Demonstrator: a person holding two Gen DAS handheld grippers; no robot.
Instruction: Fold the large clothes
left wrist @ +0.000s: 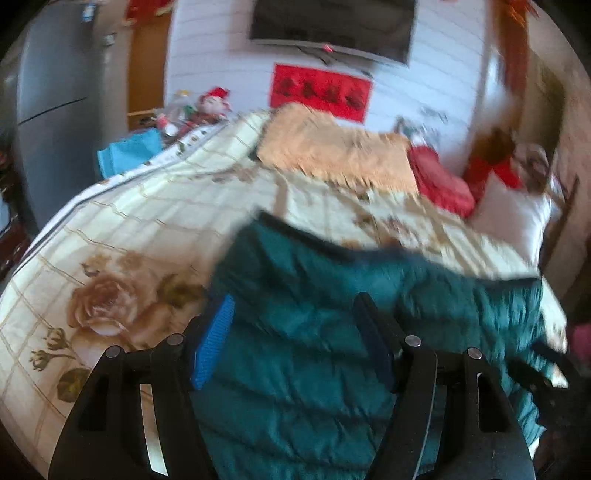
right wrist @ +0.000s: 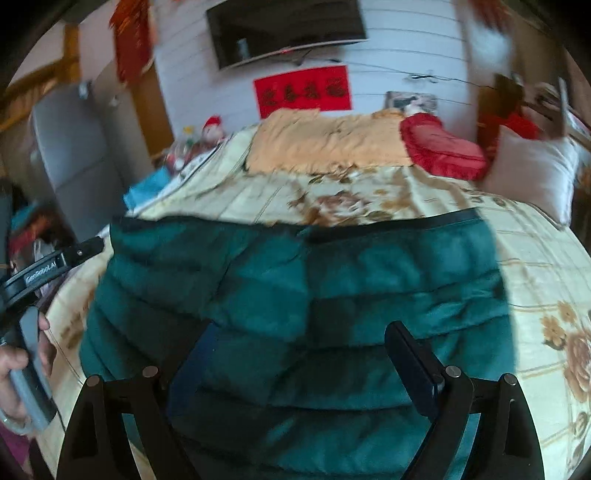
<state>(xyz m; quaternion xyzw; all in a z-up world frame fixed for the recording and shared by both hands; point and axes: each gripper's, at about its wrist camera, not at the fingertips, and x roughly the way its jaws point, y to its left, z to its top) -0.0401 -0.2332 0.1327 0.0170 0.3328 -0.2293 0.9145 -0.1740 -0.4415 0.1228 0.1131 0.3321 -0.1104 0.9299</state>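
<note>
A dark teal quilted puffer jacket [left wrist: 332, 332] lies spread on a bed, with a dark trimmed edge along its far side. It also shows in the right wrist view [right wrist: 295, 314]. My left gripper [left wrist: 295, 332] is open above the jacket's left part, its blue-padded left finger near the jacket's left edge. My right gripper [right wrist: 303, 362] is open above the jacket's near middle. Neither holds fabric. The left tool [right wrist: 44, 273] and the hand holding it show at the left of the right wrist view. Both views are blurred.
The bed has a cream floral quilt [left wrist: 129, 229]. At its far end lie an orange blanket [right wrist: 325, 144], a red heart cushion [right wrist: 443, 147] and a white pillow [right wrist: 532, 173]. A grey fridge [left wrist: 51, 103] stands left; a TV [right wrist: 284, 29] hangs on the wall.
</note>
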